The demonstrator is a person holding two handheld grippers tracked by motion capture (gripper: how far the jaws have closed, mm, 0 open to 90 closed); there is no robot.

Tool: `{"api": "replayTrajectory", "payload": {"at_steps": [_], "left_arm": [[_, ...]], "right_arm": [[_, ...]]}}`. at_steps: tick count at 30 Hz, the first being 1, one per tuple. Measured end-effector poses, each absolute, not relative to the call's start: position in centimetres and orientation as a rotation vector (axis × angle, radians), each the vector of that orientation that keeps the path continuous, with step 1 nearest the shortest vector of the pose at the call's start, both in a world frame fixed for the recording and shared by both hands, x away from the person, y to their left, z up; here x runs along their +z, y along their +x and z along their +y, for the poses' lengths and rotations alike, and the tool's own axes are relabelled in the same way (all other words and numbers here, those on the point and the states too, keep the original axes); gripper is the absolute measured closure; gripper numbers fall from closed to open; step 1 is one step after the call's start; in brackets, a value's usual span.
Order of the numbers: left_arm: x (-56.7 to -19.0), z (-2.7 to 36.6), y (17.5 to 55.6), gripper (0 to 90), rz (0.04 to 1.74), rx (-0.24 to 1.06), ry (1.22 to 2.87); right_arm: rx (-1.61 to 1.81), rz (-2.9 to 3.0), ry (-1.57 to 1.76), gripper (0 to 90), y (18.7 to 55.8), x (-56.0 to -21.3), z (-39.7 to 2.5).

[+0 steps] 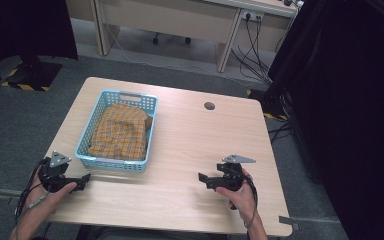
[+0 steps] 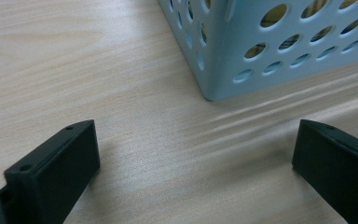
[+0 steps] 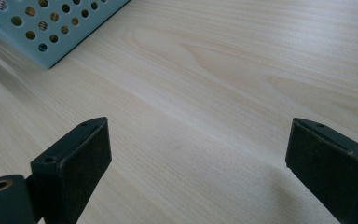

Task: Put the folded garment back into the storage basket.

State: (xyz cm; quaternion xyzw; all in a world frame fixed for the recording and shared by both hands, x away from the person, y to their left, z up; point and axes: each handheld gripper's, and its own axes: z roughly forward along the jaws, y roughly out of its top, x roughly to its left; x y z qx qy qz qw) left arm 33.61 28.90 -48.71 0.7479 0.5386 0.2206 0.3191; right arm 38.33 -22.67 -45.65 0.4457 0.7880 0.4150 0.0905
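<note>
Folded yellow checked cloth (image 1: 120, 132) lying inside the perforated light-blue plastic basket (image 1: 92, 163) on pale wood-grain table (image 1: 190, 145), left gripper (image 1: 86, 178) just beside the basket's near corner, right gripper (image 1: 200, 177) well apart from it, both spread wide, empty.

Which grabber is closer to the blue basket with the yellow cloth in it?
Left. The left gripper sits just off the basket's near corner, jaws open. The right gripper rests well off to the basket's right, with bare table between them.
</note>
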Motion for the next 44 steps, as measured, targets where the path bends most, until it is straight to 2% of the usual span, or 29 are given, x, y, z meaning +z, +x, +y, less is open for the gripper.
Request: {"api": "replayTrajectory", "payload": {"at_steps": [44], "left_arm": [[-48.7, 28.9, 33.6, 0.0, 1.416, 0.58, 1.967]], "right_arm": [[1.121, 2.359, 1.311, 7.7, 36.3, -47.0, -23.9]]}}
